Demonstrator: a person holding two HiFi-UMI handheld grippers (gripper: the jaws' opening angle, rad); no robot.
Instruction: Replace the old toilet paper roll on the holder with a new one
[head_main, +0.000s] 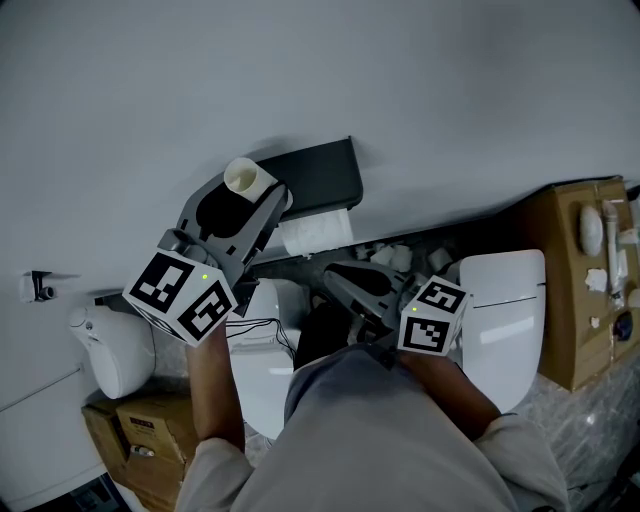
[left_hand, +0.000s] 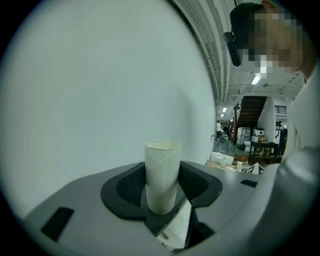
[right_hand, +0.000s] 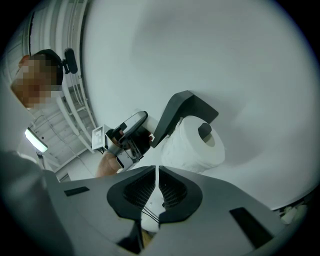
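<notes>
Between left hand-held gripper (left_hand: 163, 172) jaws: cardboard tube (left_hand: 162, 180) upright, open end up.

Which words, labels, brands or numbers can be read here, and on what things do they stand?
No text can be read.
Small label on the brown cardboard box: too small and blurred.
Black-and-white marker cubes: square patterns only, no letters.

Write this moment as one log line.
left tool: gripping cardboard tube | right tool: shut, empty | holder: full toilet paper roll mounted
</notes>
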